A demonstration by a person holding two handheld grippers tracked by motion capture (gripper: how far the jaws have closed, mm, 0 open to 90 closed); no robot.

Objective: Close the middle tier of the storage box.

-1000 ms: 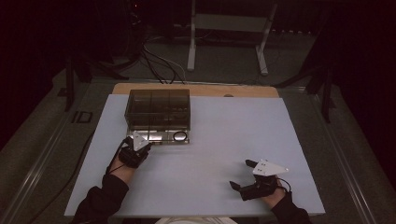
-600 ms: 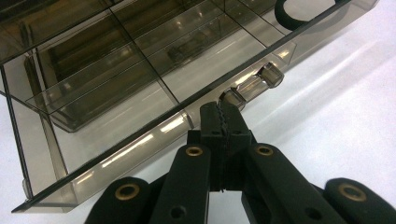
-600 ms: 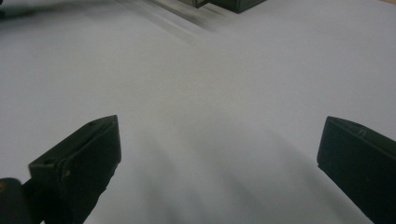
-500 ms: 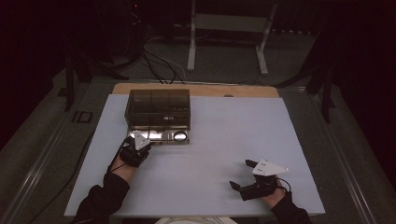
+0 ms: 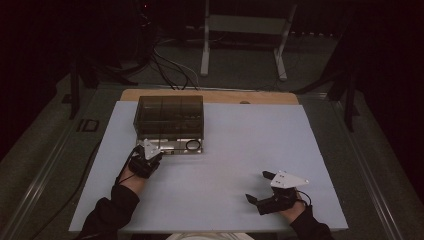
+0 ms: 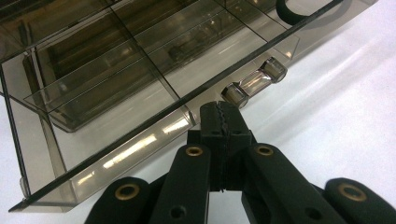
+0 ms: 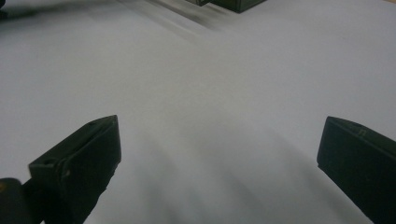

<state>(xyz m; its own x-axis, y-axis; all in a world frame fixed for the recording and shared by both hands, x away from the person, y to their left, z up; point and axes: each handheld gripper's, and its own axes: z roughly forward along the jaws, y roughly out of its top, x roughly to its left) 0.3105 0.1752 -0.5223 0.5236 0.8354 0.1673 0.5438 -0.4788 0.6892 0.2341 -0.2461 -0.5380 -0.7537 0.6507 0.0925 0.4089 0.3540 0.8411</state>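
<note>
Dim lab (floor cables, rig table)

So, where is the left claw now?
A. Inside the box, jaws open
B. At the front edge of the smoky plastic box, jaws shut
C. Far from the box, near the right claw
B: the left claw sits with its jaws pressed together right at the front edge of the box, beside its latch.

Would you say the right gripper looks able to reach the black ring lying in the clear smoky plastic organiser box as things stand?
Probably yes: the right gripper is open, holds nothing, and bare white table lies between it and the black ring in the clear smoky plastic organiser box, whose front tray looks open on top.
</note>
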